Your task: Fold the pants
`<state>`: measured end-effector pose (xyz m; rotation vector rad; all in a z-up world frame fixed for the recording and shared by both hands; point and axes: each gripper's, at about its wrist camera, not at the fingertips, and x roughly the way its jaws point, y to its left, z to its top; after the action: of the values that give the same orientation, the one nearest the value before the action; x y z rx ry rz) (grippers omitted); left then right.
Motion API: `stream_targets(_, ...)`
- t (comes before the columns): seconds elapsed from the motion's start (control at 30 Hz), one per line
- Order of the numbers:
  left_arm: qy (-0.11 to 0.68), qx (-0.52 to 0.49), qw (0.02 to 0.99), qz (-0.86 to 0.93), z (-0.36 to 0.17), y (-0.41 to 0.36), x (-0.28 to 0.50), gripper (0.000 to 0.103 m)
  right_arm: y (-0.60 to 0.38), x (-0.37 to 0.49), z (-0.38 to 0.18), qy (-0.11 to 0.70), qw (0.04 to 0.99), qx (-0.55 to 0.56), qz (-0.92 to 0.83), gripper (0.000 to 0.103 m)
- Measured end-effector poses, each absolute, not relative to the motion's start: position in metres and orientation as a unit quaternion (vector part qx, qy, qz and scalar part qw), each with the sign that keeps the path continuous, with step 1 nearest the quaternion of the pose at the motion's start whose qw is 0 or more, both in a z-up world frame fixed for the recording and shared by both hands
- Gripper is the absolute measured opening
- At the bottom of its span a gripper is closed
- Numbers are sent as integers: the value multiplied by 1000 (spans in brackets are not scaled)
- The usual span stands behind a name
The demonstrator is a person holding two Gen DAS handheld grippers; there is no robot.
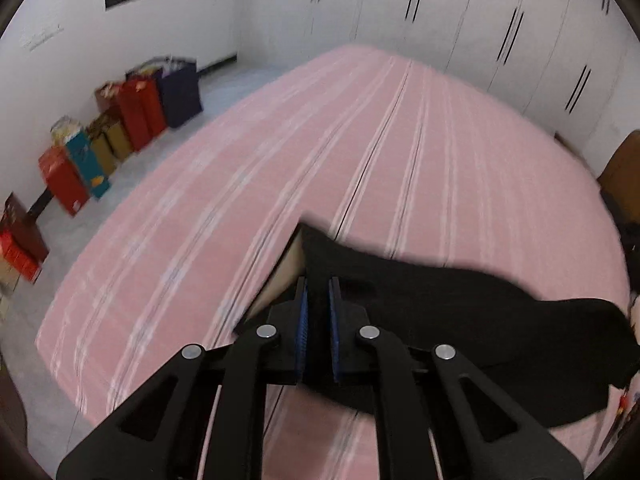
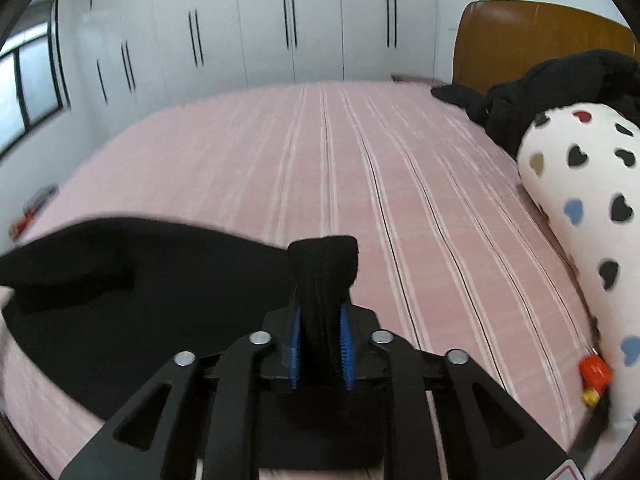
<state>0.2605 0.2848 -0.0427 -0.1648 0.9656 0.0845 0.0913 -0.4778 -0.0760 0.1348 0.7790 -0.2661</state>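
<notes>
**Mia:** What are the two grabbers doing?

**Ben:** The left gripper (image 1: 318, 292) points out over the bed (image 1: 360, 140) and squeezes a bit of the black pants (image 1: 460, 320) between its blue pads (image 1: 302, 320). The right gripper (image 2: 320, 320) does the same. Its blue pads are pressed tight on a thick bunch of the pants (image 2: 140, 300), and a stub of cloth sticks up past the tips.

**Mia:** Where are the pants?

**Ben:** On the near side of the pink striped bed. The cloth runs from one grabber across to the other. It looks lifted a bit near the left grabber, where a pale inside part shows.

**Mia:** What else is in the room?

**Ben:** A row of bright paper bags (image 1: 132, 120) stands on the floor by the wall, well apart from the pants. White closets (image 2: 280, 32) are behind the bed. At the head end there is a brown headboard (image 2: 520, 40), a white pillow with hearts (image 2: 580, 208), and a dark pile of clothes (image 2: 540, 92) touching it. Nothing lies on the bed in front of the grabbers.

**Mia:** What can't you see well?

**Ben:** The pants are so dark that I can't tell the legs from the waist. The grabbers hide the cloth under them. A small red thing (image 2: 596, 372) by the pillow is too little to name.
</notes>
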Motion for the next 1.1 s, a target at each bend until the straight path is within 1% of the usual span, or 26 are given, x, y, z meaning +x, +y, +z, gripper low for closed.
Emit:
stream_targets(0.03, 475, -72, 876, 43, -54, 285, 253, 14, -476, 84, -88, 394, 907, 57, -139, 25)
stream_targets(0.07, 483, -64, 872, 50, -65, 284, 246, 15, -475, 77, -99, 407, 900, 53, -148, 28)
stream_targets(0.13, 493, -70, 865, 66, -82, 284, 231, 25, -475, 60, -114, 427, 885, 49, -180, 35)
stream_targets(0.17, 494, -89, 862, 70, -85, 286, 223, 43, -476, 50, -114, 425, 883, 57, -191, 36)
stream_targets(0.2, 490, -120, 860, 73, -88, 288, 215, 64, -477, 41, -114, 420, 882, 70, -201, 41)
stream_targets(0.23, 484, -148, 859, 77, -89, 291, 209, 71, -478, 29, -110, 410, 882, 88, -214, 47)
stream_targets(0.27, 479, -169, 857, 81, -90, 292, 205, 78, -477, 18, -106, 401, 882, 103, -223, 49)
stream_targets(0.3, 476, -191, 855, 83, -91, 293, 204, 83, -475, 8, -102, 392, 884, 118, -227, 53)
stream_targets(0.33, 481, -216, 845, 91, -96, 295, 204, 87, -466, -7, -97, 382, 886, 135, -227, 55)
stream_targets(0.43, 514, -292, 800, 101, -121, 301, 212, 88, -441, -29, -95, 379, 885, 171, -210, 56)
stream_targets(0.47, 523, -316, 785, 100, -130, 302, 214, 88, -433, -35, -95, 382, 883, 179, -205, 56)
stream_targets(0.5, 531, -336, 771, 98, -139, 303, 218, 83, -425, -40, -95, 384, 882, 185, -203, 57)
stream_targets(0.53, 538, -367, 753, 93, -150, 304, 223, 75, -416, -46, -98, 387, 880, 196, -195, 57)
stream_targets(0.6, 540, -410, 732, 71, -161, 305, 228, 39, -399, -52, -104, 392, 875, 214, -190, 57)
stream_targets(0.67, 538, -430, 722, 69, -162, 308, 230, 17, -389, -58, -107, 390, 870, 244, -179, 57)
stream_targets(0.7, 529, -432, 728, 59, -154, 311, 230, 10, -384, -59, -107, 386, 867, 261, -176, 57)
stream_targets(0.77, 520, -413, 745, 57, -141, 313, 230, 7, -384, -52, -105, 380, 867, 277, -165, 57)
stream_targets(0.87, 525, -380, 759, 55, -129, 313, 233, 6, -386, -24, -101, 379, 866, 290, -151, 58)
stream_targets(0.93, 534, -373, 757, 58, -129, 311, 235, 6, -396, 6, -102, 376, 857, 320, -145, 61)
stream_targets(1.07, 542, -362, 755, 69, -133, 310, 240, 7, -424, 67, -114, 390, 823, 376, -170, 64)
stream_targets(1.1, 544, -359, 755, 71, -133, 308, 243, 7, -431, 80, -118, 392, 815, 385, -181, 66)
